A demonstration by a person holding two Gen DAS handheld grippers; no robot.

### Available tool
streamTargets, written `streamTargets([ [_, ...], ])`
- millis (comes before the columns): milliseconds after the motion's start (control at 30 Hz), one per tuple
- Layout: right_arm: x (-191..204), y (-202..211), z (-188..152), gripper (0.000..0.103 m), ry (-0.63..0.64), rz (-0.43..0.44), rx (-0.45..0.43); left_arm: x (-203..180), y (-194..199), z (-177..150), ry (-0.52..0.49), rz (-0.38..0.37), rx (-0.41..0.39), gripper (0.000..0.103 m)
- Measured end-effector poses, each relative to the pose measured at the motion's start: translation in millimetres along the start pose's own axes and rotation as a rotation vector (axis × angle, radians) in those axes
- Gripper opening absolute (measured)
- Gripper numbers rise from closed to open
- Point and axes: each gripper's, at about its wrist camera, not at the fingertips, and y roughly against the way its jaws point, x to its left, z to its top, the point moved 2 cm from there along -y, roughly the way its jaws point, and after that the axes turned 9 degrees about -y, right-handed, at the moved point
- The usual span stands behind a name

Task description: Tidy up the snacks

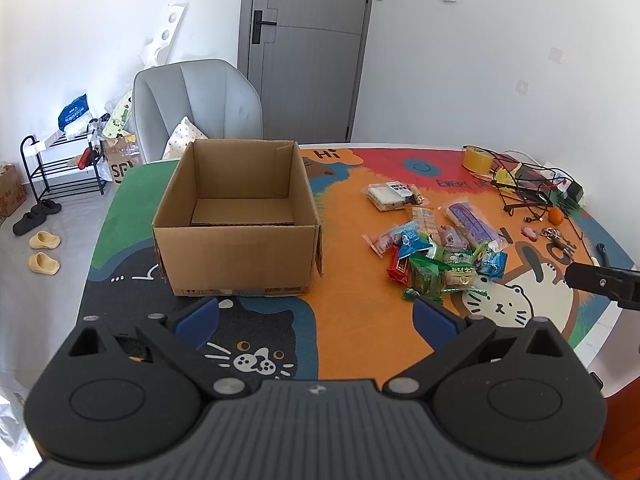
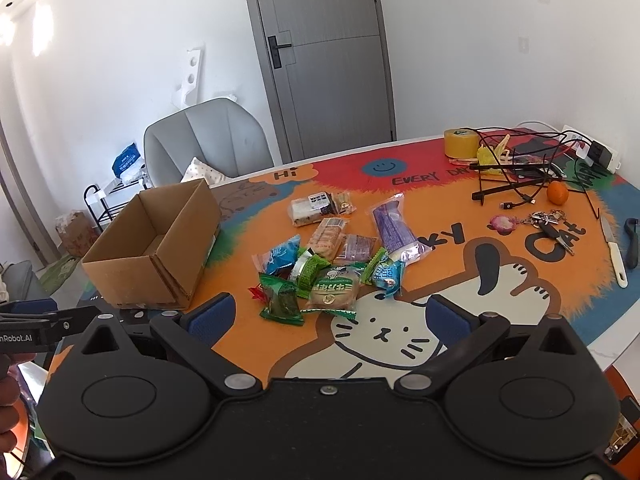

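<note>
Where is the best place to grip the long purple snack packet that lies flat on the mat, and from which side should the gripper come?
Probably across the middle of the long purple snack packet, from above, jaws spanning its narrow width. It lies flat with its long sides mostly free, while its near end touches the snack pile. The open right gripper is closest.
</note>
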Motion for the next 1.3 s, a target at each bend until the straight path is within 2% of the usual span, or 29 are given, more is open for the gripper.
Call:
streamTargets([
  [933,1,2,-2,0.103,0.021,-0.001,-0.012,-3,7,2,-0.020,0.003,-0.028,0.102],
  [1100,-2,-2,-2,0.103,0.024,-0.027,-0.041,-9,2,4,-0.027,0.017,-0.040,0.102],
  [1300,-16,-21,-3,0.103,-0.021,-0.019,-0.021,-20,-14,6,-0.033,0.018,-0.055,0.102],
])
